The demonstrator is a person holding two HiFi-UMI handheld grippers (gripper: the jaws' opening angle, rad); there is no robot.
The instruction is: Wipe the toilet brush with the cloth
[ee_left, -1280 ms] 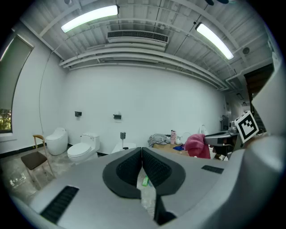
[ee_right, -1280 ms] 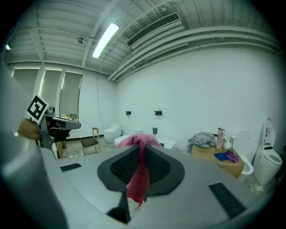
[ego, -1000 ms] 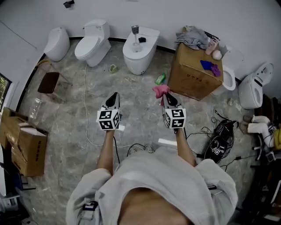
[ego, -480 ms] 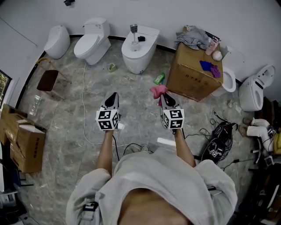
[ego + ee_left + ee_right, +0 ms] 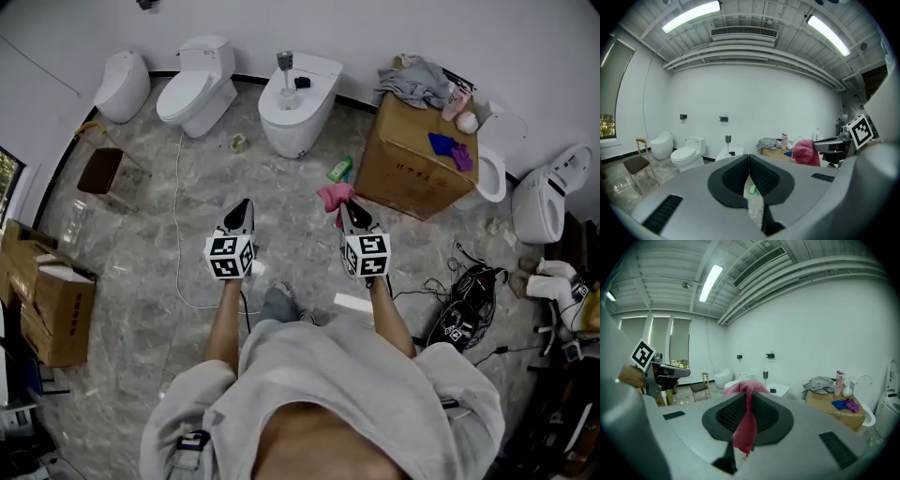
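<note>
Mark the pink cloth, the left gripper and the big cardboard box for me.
pink cloth (image 5: 333, 195), head view, its bunched end.
left gripper (image 5: 244, 202), head view, the tips of its closed jaws.
cardboard box (image 5: 411, 171), head view, its printed side face.

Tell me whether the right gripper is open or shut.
Shut on the pink cloth: the right gripper pinches it between its jaws.

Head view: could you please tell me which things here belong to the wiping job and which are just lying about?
Job: pink cloth, clamped in the right gripper; left gripper, shut and empty. The toilet brush I cannot pick out for certain.

Lying about: cardboard box, grey clothes, green bottle, chair.
</note>
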